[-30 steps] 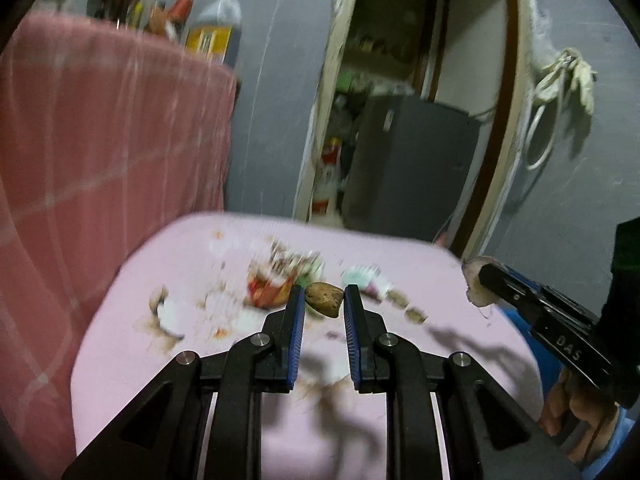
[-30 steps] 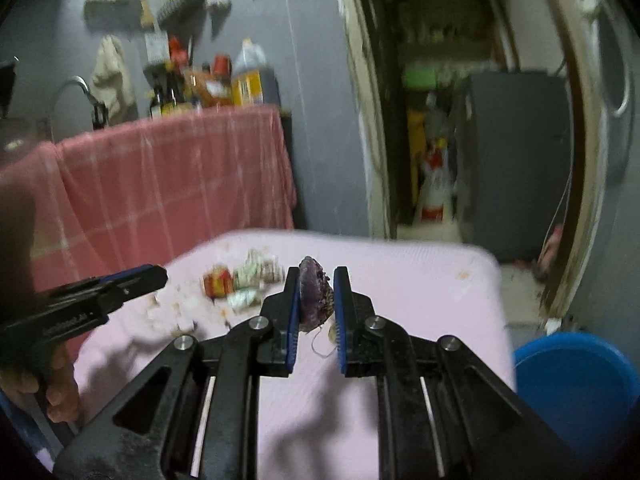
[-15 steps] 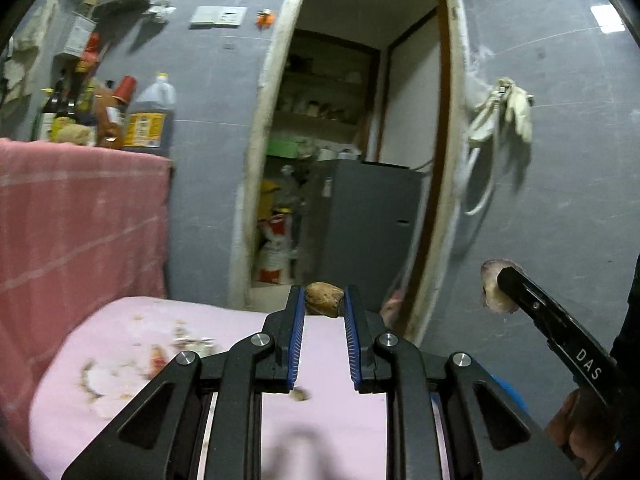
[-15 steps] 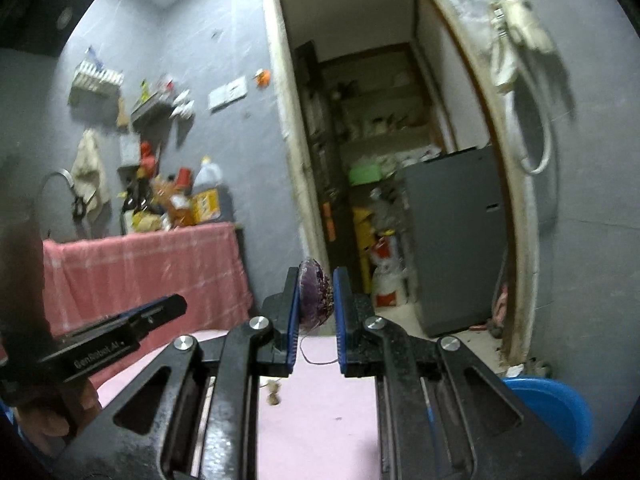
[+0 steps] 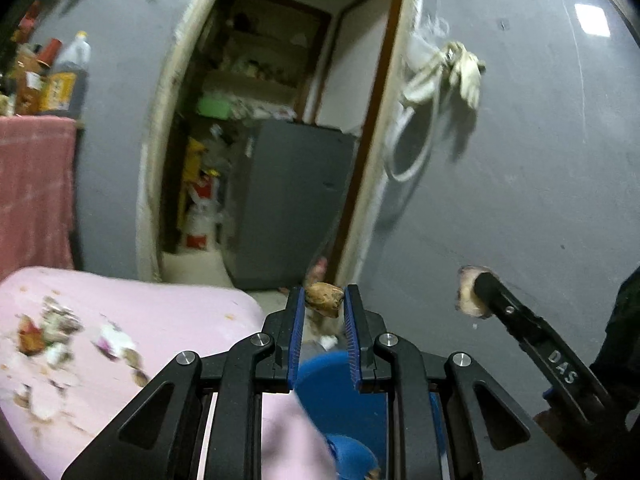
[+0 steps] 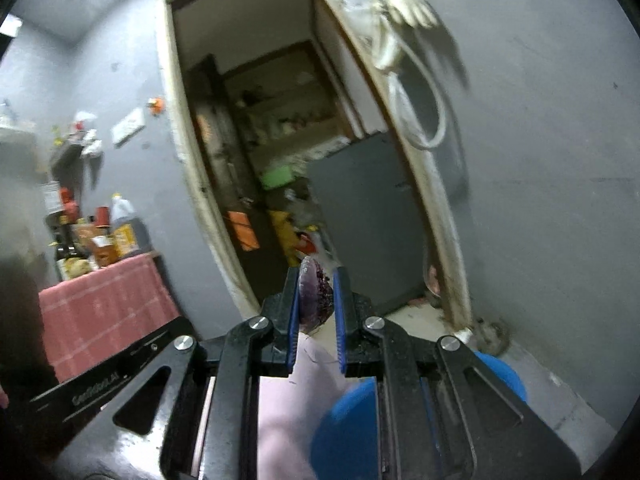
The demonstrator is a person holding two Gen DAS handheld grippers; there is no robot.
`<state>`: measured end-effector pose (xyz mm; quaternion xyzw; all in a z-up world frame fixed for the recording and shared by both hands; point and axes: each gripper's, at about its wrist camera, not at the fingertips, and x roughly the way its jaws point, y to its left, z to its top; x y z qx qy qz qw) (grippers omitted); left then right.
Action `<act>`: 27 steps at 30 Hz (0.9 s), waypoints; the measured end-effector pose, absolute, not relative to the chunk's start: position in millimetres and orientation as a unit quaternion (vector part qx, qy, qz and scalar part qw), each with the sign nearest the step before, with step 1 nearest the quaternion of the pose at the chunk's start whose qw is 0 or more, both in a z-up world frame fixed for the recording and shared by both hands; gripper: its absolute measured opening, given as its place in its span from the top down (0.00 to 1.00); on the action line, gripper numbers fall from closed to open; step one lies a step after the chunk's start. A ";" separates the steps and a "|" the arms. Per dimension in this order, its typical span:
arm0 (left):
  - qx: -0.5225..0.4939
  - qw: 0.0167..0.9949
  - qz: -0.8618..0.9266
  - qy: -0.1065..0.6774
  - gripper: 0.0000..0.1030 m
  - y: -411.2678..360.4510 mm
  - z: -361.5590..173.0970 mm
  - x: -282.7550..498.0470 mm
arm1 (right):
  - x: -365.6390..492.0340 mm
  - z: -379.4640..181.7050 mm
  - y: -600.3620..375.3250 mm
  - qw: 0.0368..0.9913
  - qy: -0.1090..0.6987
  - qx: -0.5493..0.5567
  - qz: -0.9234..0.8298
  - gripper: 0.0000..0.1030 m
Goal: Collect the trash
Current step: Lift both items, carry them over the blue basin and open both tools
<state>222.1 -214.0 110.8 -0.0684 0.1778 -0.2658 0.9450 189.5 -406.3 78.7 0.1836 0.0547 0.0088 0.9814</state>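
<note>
My left gripper (image 5: 323,301) is shut on a small brown scrap (image 5: 325,299), held up in the air past the table's right end. My right gripper (image 6: 316,280) is shut on a purple onion piece (image 6: 315,294). The left wrist view also shows the right gripper (image 5: 472,292) at the right, with the pale side of its onion piece (image 5: 466,292) showing. A blue bin (image 5: 340,396) sits low beneath both grippers, also seen as the blue bin (image 6: 348,428) in the right wrist view. Several scraps (image 5: 44,332) still lie on the pink table (image 5: 180,312) at the left.
A grey wall (image 5: 520,200) and an open doorway (image 5: 272,120) with a dark fridge (image 5: 292,200) lie ahead. Gloves and a hose (image 5: 444,72) hang beside the door frame. A counter with a red cloth (image 6: 104,304) and bottles (image 6: 100,236) stands at the left.
Both grippers swung right and slightly up, away from the littered table, keeping their scraps. The blue bin has come into view below them, and the table now lies at the left.
</note>
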 end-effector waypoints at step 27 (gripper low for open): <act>-0.082 0.882 -0.277 0.373 0.62 -250.1 42.4 291.4 | 243.6 30.4 -433.7 0.953 0.222 0.196 -0.058 0.83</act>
